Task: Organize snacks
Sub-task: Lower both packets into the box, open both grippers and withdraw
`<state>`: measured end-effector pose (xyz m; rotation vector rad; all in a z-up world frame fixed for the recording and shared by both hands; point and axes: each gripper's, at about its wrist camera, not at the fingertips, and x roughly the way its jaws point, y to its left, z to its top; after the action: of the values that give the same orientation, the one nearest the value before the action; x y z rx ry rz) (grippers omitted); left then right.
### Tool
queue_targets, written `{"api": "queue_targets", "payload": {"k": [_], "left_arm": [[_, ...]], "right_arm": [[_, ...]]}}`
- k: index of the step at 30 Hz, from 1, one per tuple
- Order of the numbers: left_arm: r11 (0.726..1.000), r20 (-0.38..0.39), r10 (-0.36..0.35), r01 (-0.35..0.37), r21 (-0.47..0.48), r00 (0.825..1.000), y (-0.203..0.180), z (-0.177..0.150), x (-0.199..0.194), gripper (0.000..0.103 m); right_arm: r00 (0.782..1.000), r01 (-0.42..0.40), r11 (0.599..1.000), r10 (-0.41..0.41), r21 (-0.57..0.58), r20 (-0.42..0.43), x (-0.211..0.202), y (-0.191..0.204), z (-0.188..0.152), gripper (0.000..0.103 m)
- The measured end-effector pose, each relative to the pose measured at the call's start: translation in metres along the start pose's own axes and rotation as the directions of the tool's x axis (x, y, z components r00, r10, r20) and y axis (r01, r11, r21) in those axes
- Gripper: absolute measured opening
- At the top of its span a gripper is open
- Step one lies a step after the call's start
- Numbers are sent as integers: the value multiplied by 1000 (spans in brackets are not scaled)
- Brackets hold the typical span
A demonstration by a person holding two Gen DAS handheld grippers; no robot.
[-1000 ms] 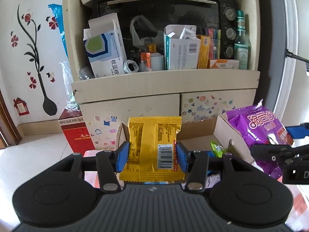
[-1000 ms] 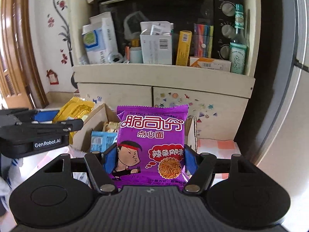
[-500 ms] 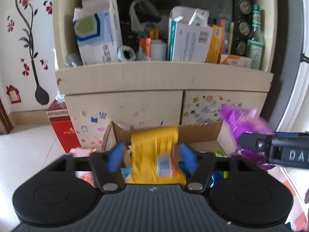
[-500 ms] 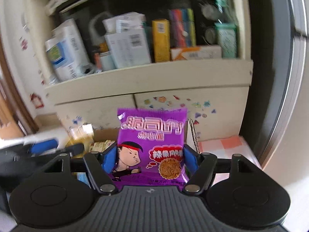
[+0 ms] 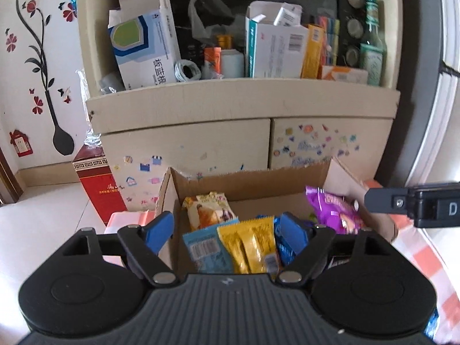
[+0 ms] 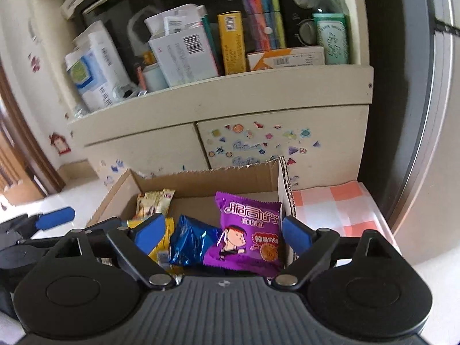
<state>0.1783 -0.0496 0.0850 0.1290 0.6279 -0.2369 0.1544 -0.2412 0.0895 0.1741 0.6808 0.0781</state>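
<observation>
Both tools just opened: left tool [image 5: 227,231], right tool [image 6: 222,235]. Yellow packet [image 5: 253,247] and purple packet [image 6: 250,235] lie in cardboard box [image 6: 201,178]. Purple leans at 3 o'clock wall, probably resting; withdrawing could snag it.

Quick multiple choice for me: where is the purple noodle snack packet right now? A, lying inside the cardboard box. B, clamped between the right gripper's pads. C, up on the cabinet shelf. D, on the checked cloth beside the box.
A: the purple snack packet lies inside the cardboard box, next to a blue foil packet, with the right gripper open and its pads clear of it.
</observation>
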Motion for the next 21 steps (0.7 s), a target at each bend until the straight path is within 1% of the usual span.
{"api": "queue_targets", "payload": {"k": [6, 13, 21], "left_arm": [[1000, -30, 0, 1, 24, 1000, 1, -13, -16, 81], [999, -65, 12, -10, 34, 998, 5, -30, -40, 82], [998, -110, 22, -16, 56, 994, 6, -51, -58, 82]], "right_arm": [[999, -2, 997, 0, -80, -35, -11, 5, -6, 95], [998, -8, 995, 1, -101, -66, -21, 7, -14, 97], [993, -23, 987, 4, -157, -121, -33, 13, -33, 99]]}}
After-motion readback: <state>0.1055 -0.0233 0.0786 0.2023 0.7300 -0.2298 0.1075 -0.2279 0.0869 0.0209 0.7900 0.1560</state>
